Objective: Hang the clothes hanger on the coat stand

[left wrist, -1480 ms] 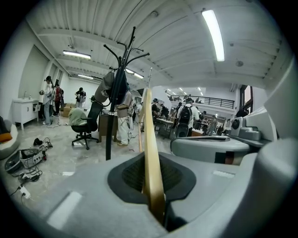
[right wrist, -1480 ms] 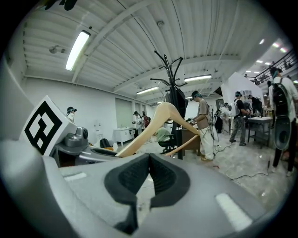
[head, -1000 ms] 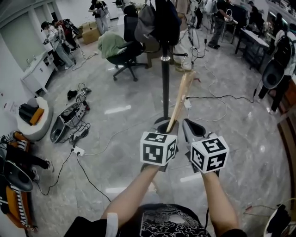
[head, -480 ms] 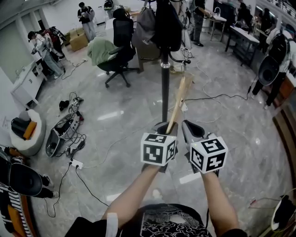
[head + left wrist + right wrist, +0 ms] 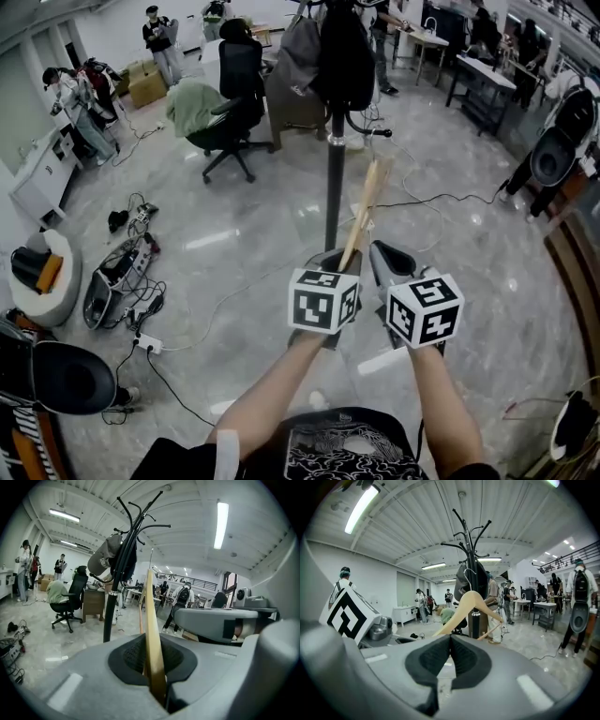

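Note:
In the head view the black coat stand [image 5: 334, 178] rises just ahead of both grippers, its top loaded with dark bags and coats [image 5: 339, 56]. A pale wooden hanger [image 5: 364, 211] sticks up from my left gripper [image 5: 339, 255], which is shut on its lower end. The left gripper view has the hanger [image 5: 151, 620] edge-on between the pads, with the coat stand [image 5: 121, 569] to its left. My right gripper [image 5: 389, 255] is beside the left one, shut with nothing in it. In the right gripper view, the hanger [image 5: 471, 605] shows side-on before the coat stand [image 5: 474, 578].
An office chair draped with green cloth [image 5: 214, 108] stands left of the stand. Cables and a power strip [image 5: 141, 281] lie on the grey floor at left. Several people [image 5: 70, 98] work at the room's back. Tables [image 5: 487, 80] are at far right.
The floor and the chair have slid down and left in the head view, and the coat stand's top looms a bit closer. Both grippers keep their place in the frame, hanger still gripped.

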The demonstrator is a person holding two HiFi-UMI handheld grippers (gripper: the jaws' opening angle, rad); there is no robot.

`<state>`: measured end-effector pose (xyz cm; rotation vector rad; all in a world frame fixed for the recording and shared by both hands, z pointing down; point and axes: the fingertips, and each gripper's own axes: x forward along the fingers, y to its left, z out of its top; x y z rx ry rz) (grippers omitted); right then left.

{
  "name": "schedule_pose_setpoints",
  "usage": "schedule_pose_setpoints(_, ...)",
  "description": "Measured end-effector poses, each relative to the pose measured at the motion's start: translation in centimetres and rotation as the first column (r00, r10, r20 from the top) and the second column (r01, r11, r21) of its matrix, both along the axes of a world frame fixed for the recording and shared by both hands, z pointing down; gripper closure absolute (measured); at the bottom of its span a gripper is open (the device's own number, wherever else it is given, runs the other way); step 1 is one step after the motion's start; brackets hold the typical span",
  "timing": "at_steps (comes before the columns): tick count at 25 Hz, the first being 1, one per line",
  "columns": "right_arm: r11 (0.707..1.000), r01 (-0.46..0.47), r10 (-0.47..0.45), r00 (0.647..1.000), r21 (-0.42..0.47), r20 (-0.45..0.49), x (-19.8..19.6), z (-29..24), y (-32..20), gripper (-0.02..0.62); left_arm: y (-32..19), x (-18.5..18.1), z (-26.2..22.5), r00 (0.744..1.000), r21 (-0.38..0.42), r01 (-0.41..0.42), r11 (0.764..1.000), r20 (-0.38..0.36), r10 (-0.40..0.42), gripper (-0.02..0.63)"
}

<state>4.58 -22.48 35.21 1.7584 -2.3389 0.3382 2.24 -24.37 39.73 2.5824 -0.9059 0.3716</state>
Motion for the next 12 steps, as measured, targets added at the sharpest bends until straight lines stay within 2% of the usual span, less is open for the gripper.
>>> schedule_pose_setpoints(12,0.999,0.037,-0.037,0.999,0.011,0.006,1.3,0.3,-3.1,0.595,-2.8,1.4,1.5,0.999,-0.01,0.012,1.0,0.047,-0.012,0.58)
